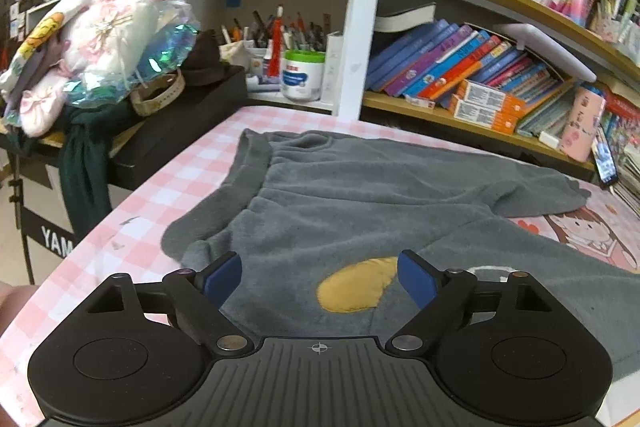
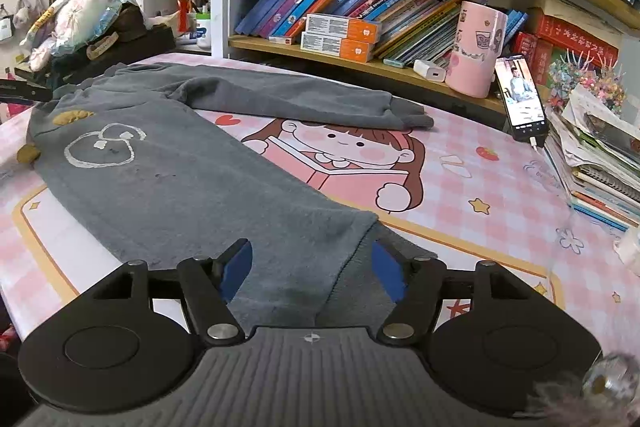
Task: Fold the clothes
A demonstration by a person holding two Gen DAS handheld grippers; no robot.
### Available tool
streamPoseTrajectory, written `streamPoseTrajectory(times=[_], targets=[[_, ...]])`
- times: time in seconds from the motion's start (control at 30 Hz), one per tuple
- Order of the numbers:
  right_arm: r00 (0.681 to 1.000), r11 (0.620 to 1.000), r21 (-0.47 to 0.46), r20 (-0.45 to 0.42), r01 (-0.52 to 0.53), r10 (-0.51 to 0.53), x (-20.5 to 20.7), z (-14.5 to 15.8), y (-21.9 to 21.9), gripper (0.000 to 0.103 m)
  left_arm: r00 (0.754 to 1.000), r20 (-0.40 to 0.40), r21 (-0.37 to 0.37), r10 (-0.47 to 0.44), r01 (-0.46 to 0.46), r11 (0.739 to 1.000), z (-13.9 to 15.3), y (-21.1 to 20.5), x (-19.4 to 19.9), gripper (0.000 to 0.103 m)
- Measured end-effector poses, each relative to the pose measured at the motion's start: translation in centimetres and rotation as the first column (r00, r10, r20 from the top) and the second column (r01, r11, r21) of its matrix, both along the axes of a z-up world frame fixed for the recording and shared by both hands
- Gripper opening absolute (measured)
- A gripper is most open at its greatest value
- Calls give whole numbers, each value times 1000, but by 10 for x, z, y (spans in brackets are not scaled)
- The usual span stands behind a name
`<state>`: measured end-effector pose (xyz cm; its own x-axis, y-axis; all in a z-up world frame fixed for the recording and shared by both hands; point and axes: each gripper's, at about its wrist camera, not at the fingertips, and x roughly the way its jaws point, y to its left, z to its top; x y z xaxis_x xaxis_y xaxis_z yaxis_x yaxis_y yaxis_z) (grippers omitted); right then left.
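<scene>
A grey fleece garment lies spread on the pink checked table mat. It has a yellow patch and a white outline drawing. One long part reaches toward the far right, and another runs to the near edge. My left gripper hovers open just over the cloth, with the yellow patch between its blue pads. My right gripper is open over the cuffed end of the near part. That cloth lies between its pads, which do not pinch it.
Bookshelves line the back of the table. A phone leans beside a pink cup, and stacked books sit at the right edge. A black stand piled with clothes and bags adjoins the left side. A jar stands behind.
</scene>
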<state>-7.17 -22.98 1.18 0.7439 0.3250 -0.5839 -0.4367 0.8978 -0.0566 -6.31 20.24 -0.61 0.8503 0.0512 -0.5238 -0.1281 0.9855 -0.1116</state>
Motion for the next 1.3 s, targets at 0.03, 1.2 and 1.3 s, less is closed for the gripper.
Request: streamPoseTrajectory(times=[0.03,1.2,1.3], targets=[[1000,1000,2,-2,-4,4,0,0,1,65,1000,-3,4,-7,7,1000,-1,-1,1,87],[997,996,-45,-24,-80,79,108,15,27,103,991,6,-28,-137,137,990,4,-15,66,97],[998,997,-51,2,-65,65,120,15,25,103,991,4,29,-131,130,991,6,-20,75,97]])
